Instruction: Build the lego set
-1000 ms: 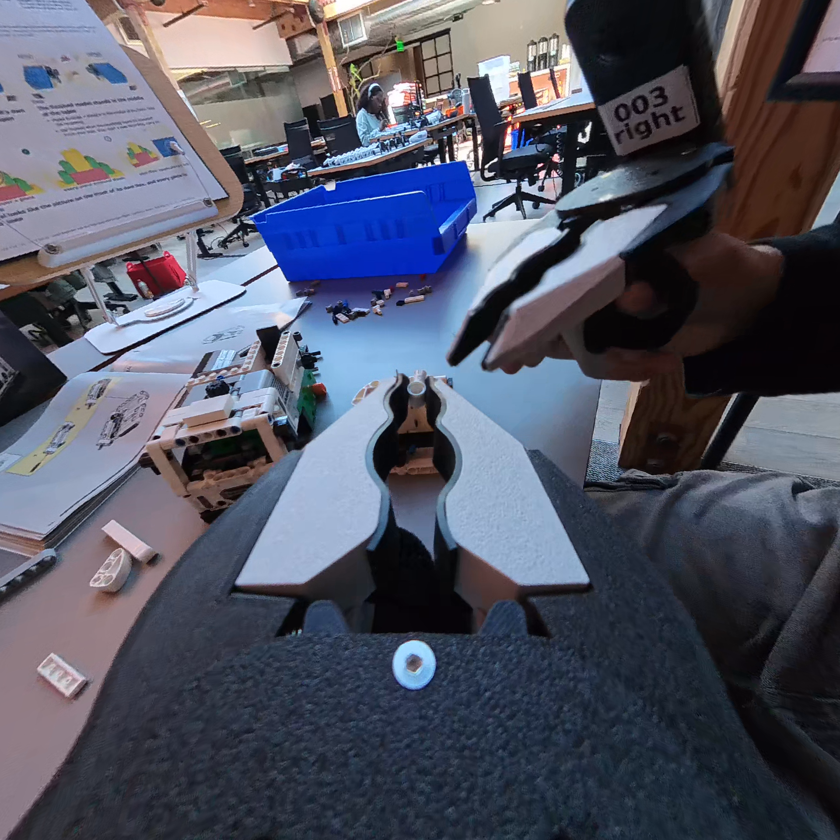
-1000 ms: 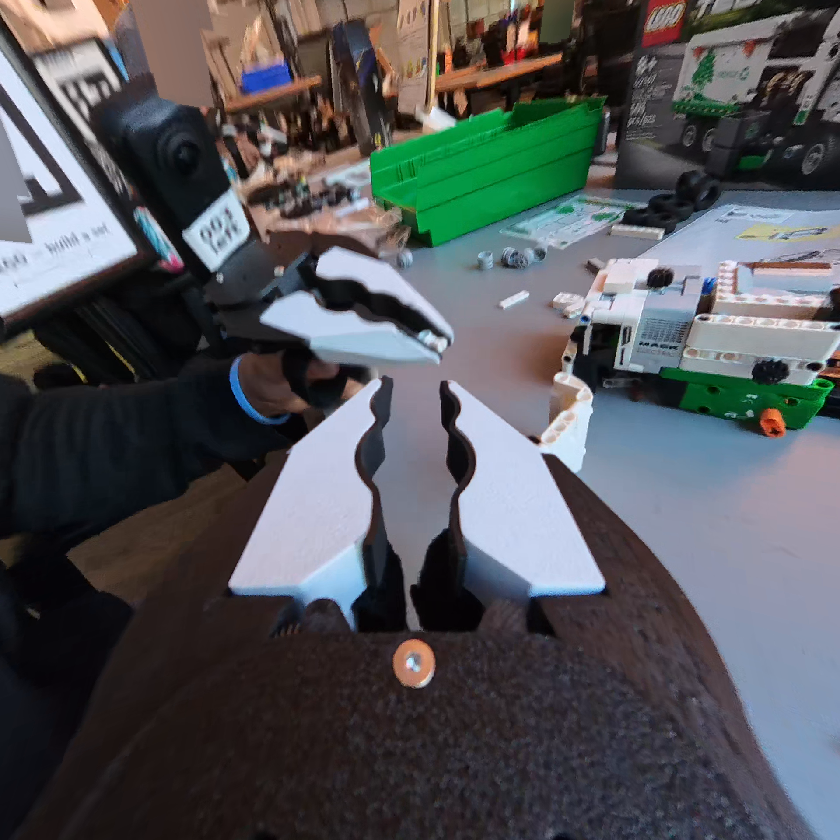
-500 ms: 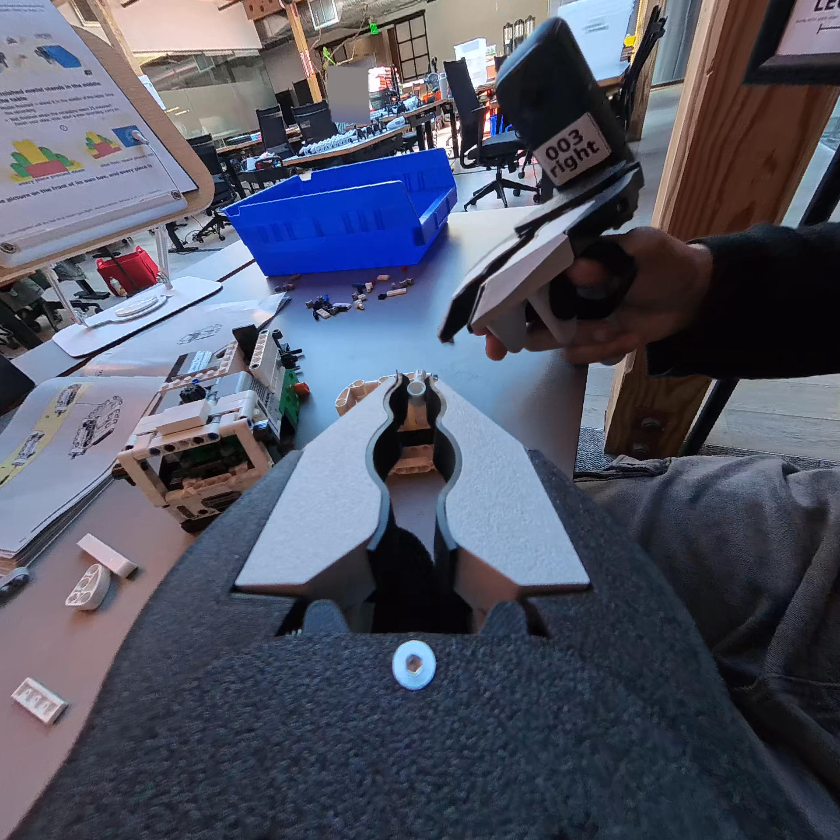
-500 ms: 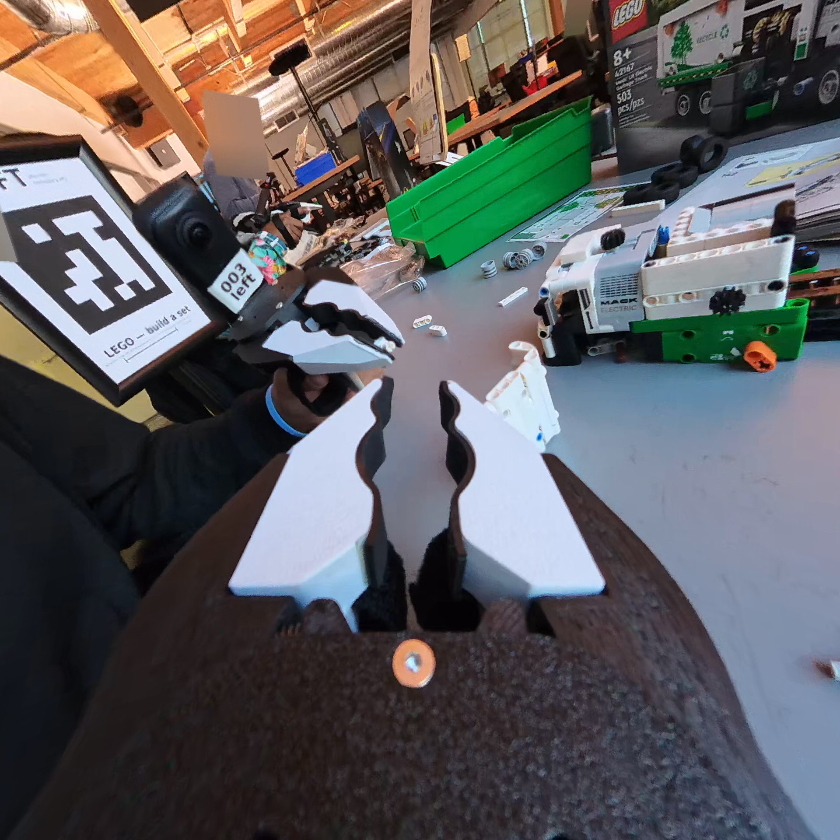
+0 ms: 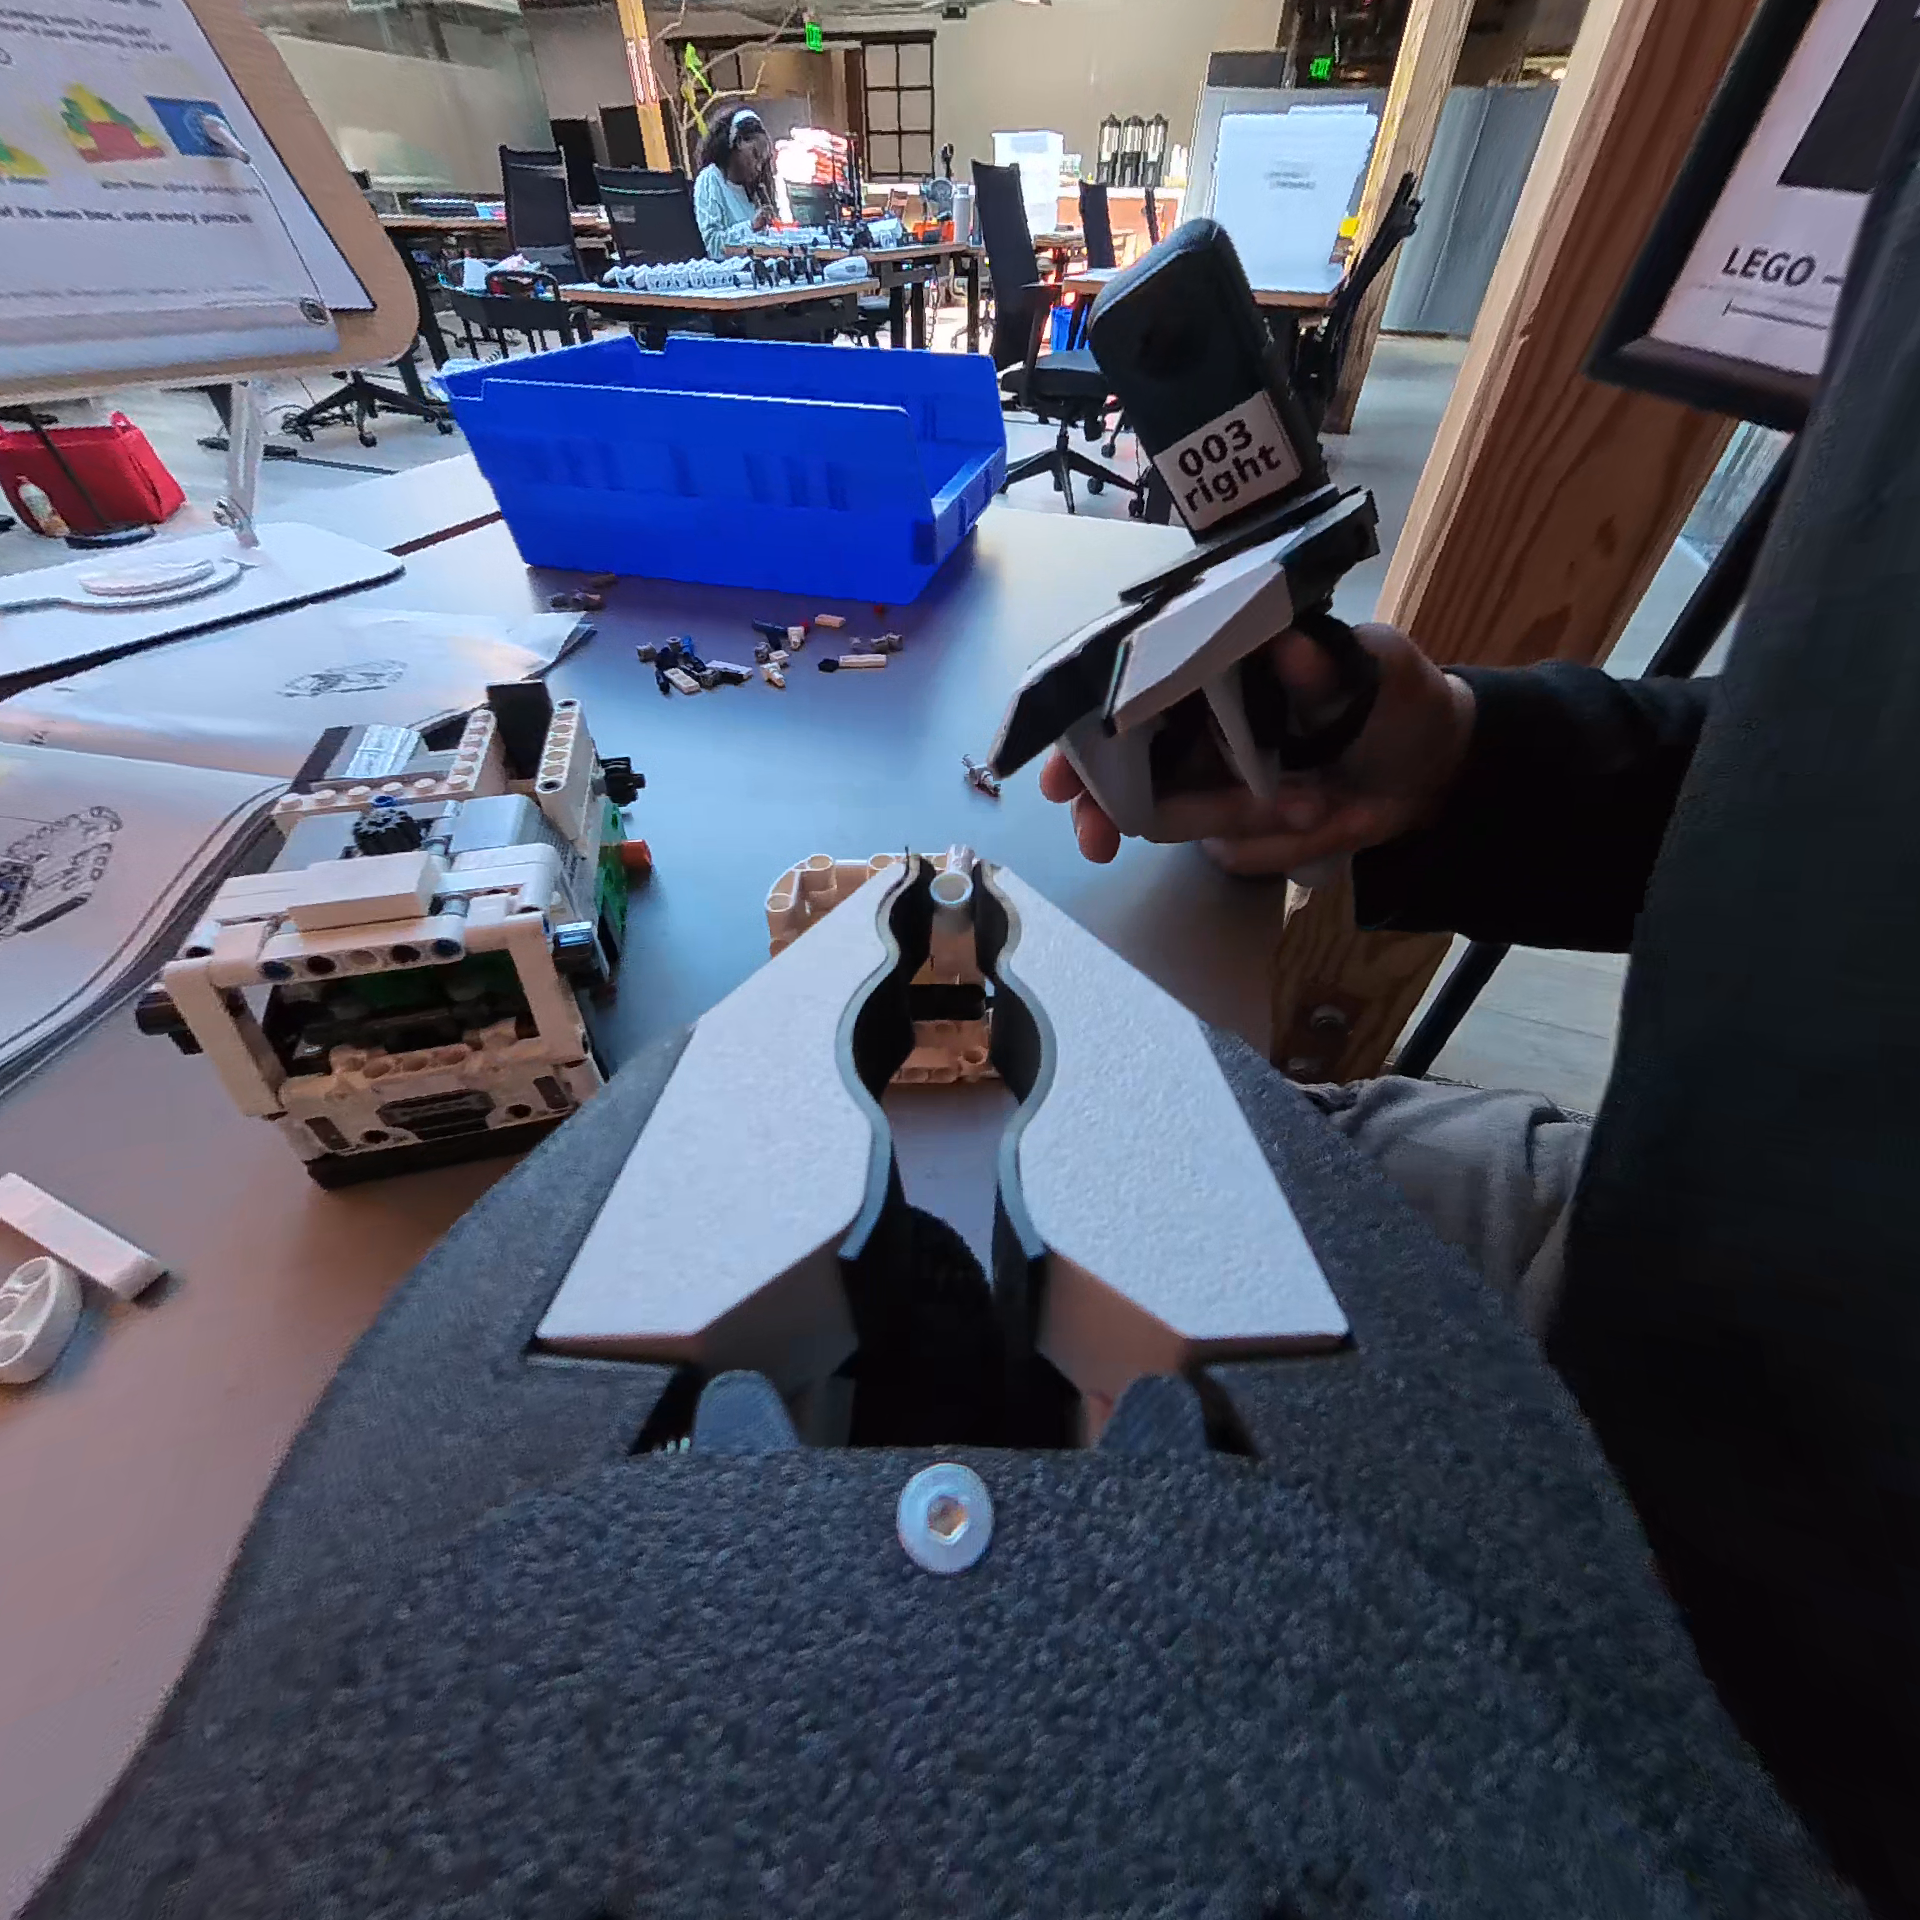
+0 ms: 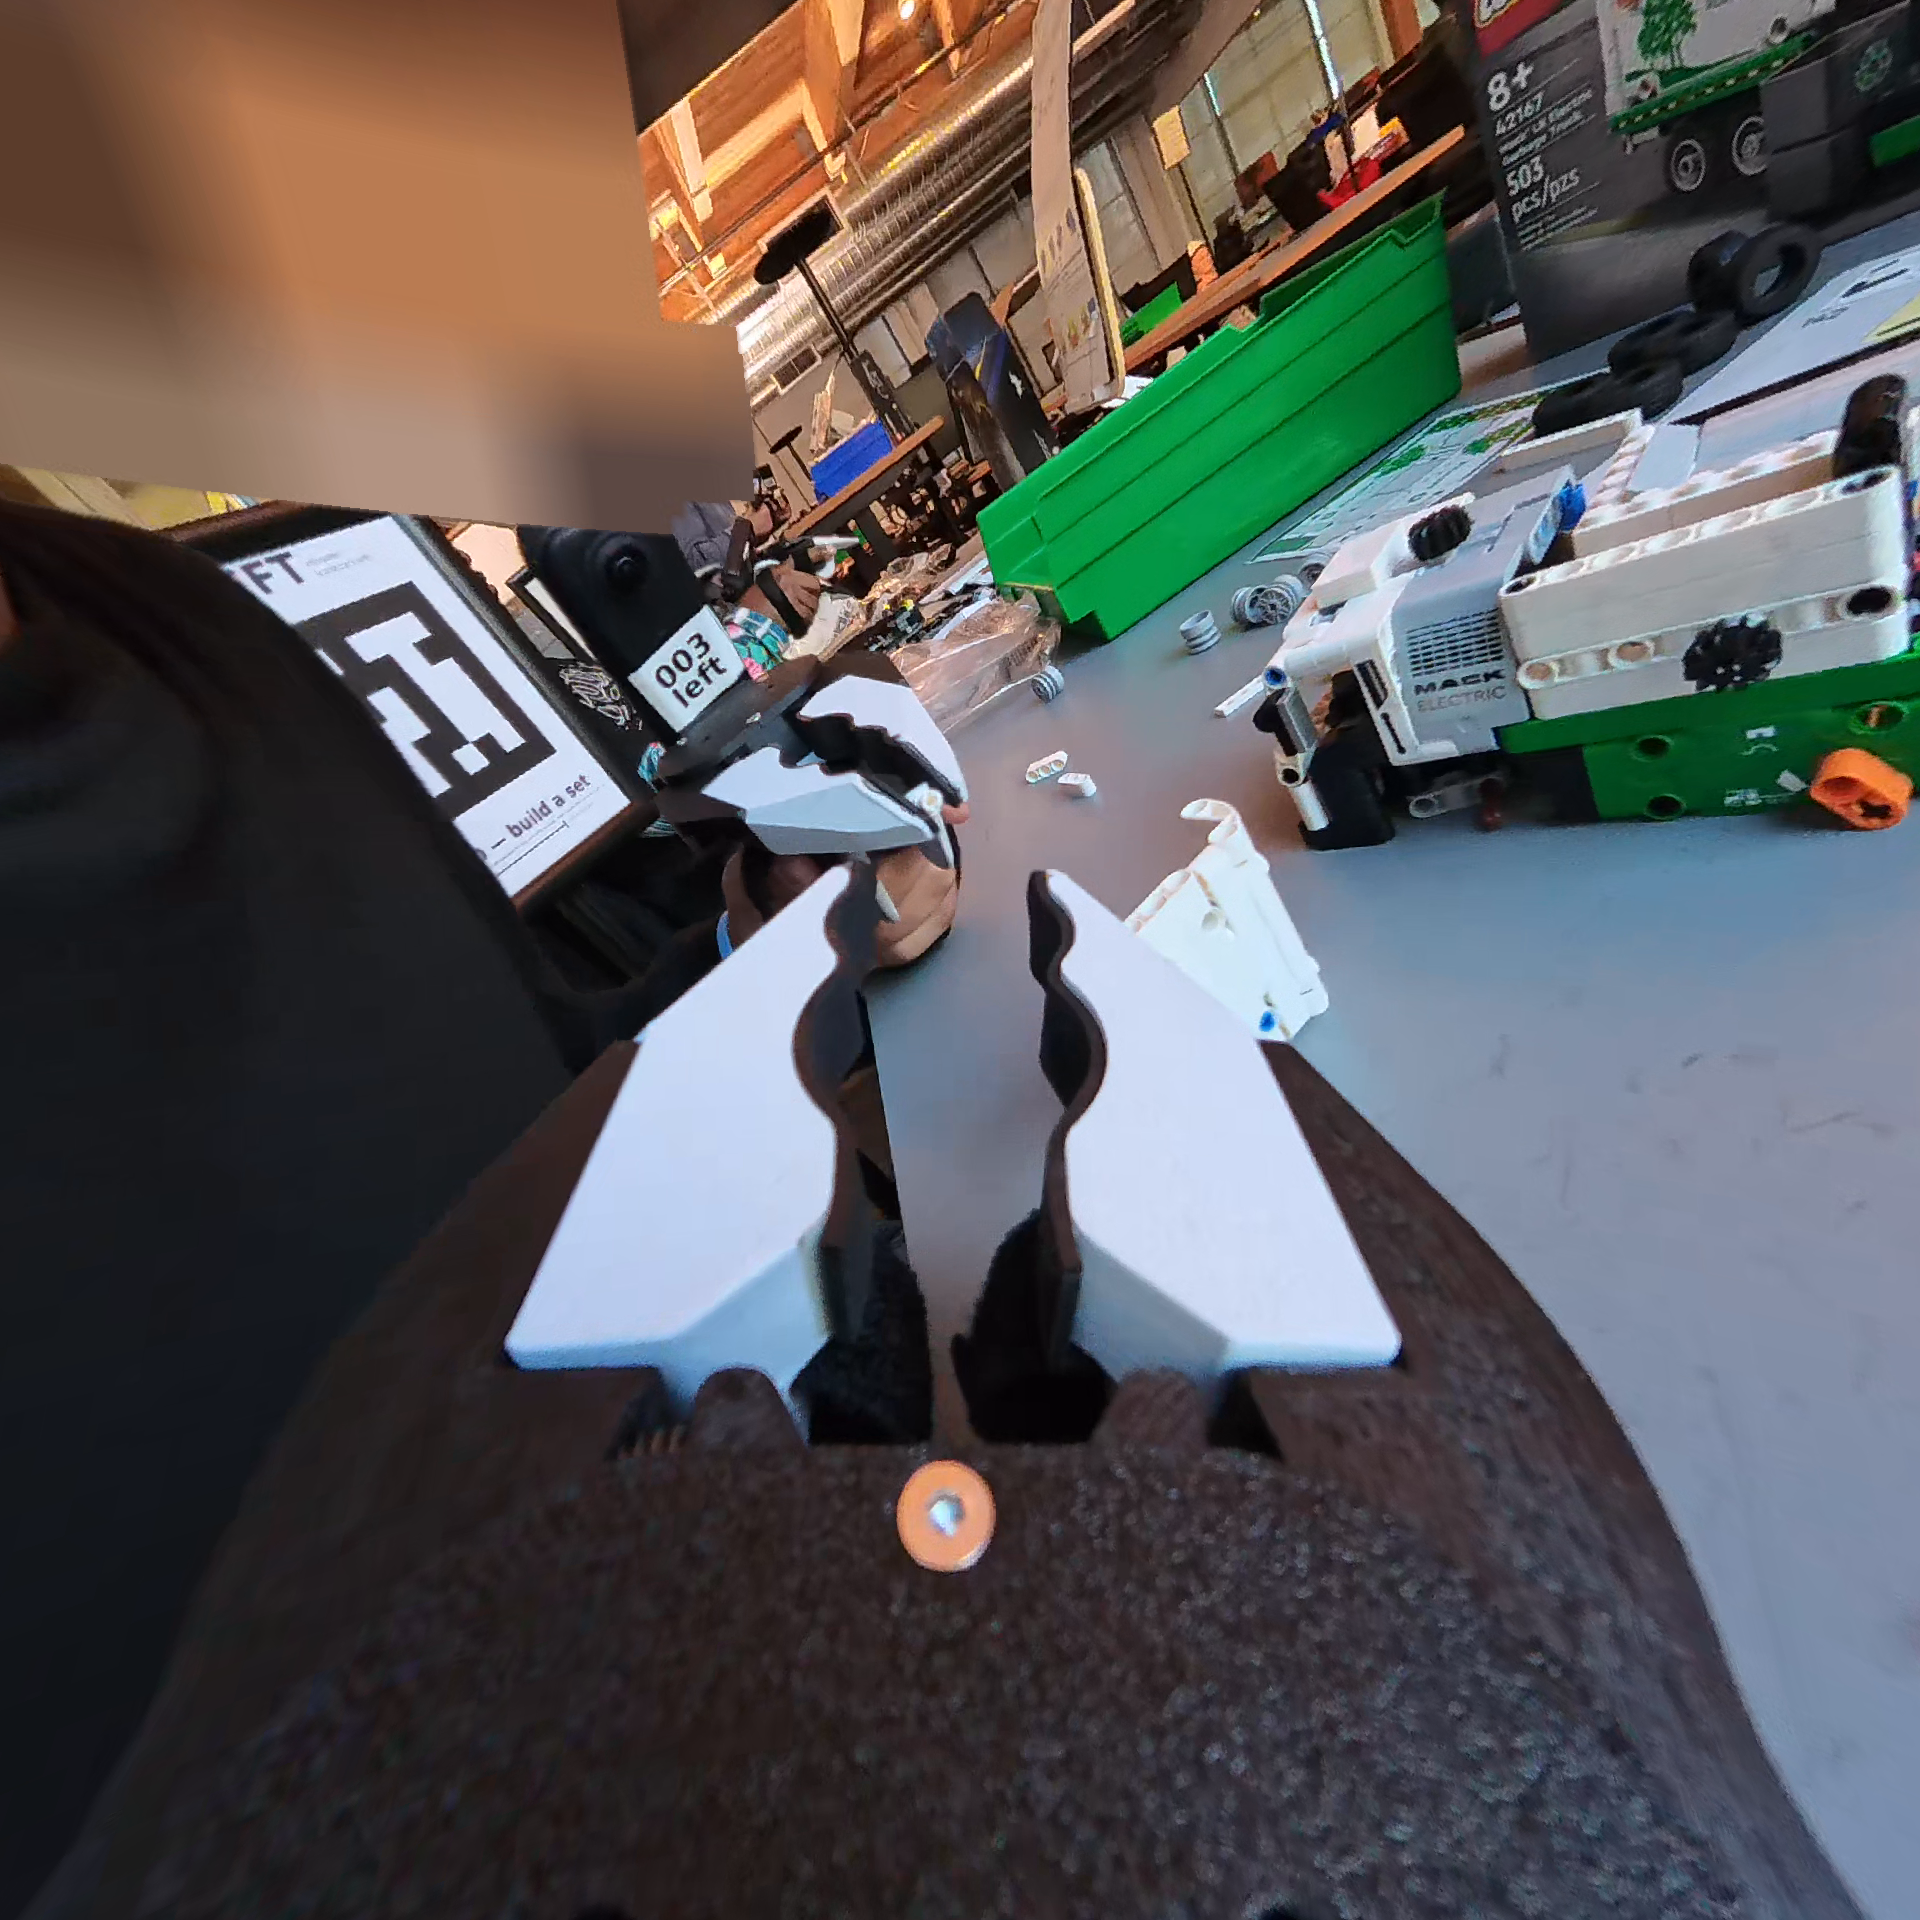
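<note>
My left gripper (image 5: 949, 868) is shut on a small white pin (image 5: 951, 890) and holds it above a white sub-assembly (image 5: 821, 894) on the grey table. The partly built white and green truck (image 5: 416, 956) stands to the left of it. My right gripper (image 6: 945, 888) is open and empty, low over the table. In the left wrist view the right gripper (image 5: 1003, 764) points down beside a tiny grey pin (image 5: 977, 774). The right wrist view shows the left gripper (image 6: 930, 805), the white sub-assembly (image 6: 1226, 935) and the truck (image 6: 1610, 675).
A blue bin (image 5: 727, 468) stands at the back with loose small pieces (image 5: 758, 660) before it. A green bin (image 6: 1247, 447), black tyres (image 6: 1662, 343) and the set's box (image 6: 1662, 125) are beyond the truck. A manual (image 5: 62, 862) and white pieces (image 5: 73, 1236) lie left. A wooden post (image 5: 1507, 520) stands right. There is about 5 cm between the tips of the two grippers.
My right gripper has moved down and away from the left one, toward the table near the tiny grey pin. My left gripper still holds the white pin over the sub-assembly.
</note>
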Available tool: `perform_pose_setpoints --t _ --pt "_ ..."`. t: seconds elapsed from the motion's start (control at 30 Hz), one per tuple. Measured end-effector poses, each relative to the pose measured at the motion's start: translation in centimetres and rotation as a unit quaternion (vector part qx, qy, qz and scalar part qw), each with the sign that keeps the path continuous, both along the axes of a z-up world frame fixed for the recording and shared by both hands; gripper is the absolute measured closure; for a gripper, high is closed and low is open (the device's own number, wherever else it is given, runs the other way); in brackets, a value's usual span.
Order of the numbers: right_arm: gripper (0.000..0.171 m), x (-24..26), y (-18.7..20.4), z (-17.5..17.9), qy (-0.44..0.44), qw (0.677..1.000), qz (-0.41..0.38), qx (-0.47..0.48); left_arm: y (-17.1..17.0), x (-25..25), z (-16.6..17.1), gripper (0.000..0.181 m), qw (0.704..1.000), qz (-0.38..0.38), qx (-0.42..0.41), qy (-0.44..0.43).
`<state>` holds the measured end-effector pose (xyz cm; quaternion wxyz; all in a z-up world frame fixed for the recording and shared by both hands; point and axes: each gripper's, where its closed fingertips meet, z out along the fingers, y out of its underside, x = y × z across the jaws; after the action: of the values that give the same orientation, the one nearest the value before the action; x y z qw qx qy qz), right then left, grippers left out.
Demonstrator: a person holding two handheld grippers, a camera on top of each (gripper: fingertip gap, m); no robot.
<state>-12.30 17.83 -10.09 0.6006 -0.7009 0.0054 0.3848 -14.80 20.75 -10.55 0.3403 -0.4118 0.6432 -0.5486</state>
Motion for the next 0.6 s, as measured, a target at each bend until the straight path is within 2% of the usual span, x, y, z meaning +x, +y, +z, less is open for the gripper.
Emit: perform_pose_setpoints --t 0.23,0.33,0.47,0.53,0.6 --pt "0.138 -0.7 0.2 0.0 0.015 0.999 0.037 -0.009 0.3 0.0 0.2 0.175 1.0 0.021 0.012 -0.015" --pt "0.146 -1.2 -0.3 1.0 -0.008 0.998 0.064 0.018 0.2 0.0 0.2 0.175 1.0 0.014 0.01 -0.011" --pt "0.143 -1.1 1.0 2.3 -0.114 0.992 0.053 0.008 -0.1 0.0 -0.1 0.175 1.0 -0.01 -0.014 0.011" --pt "0.139 -1.4 2.0 1.1 -0.203 0.977 0.061 -0.032 -0.1 0.1 -0.2 0.175 1.0 -0.011 -0.012 0.013" --pt "0.148 -1.4 2.9 -0.3 -0.249 0.962 0.064 -0.093 -0.5 -0.2 0.0 0.175 1.0 -0.014 0.007 -0.005"
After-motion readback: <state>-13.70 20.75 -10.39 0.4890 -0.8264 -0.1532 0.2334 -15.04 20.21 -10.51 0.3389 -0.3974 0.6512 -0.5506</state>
